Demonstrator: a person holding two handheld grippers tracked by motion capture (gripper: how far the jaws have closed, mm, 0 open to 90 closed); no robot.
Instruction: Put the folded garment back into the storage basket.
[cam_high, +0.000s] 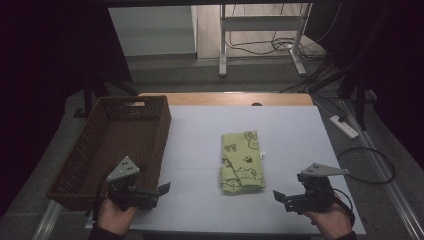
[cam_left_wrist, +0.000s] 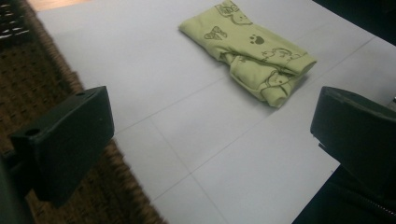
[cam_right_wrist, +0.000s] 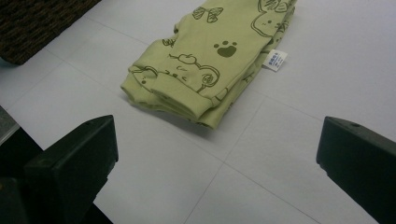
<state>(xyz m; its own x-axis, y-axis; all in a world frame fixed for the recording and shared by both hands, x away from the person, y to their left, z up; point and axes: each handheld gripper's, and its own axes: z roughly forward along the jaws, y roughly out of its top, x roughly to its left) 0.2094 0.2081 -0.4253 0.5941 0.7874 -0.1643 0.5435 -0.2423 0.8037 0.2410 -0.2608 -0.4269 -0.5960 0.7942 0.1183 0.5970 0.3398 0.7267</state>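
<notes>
Where the white table (cam_high: 200, 150) fills the middle of the high view, a folded green cloth (cam_high: 241, 161) with animal prints lies at centre. The left gripper (cam_high: 161, 190), lower left beside the brown basket (cam_high: 115, 145), has its jaws spread wide, empty. The right gripper (cam_high: 278, 196), lower right, is likewise released, apart from the cloth.
</notes>
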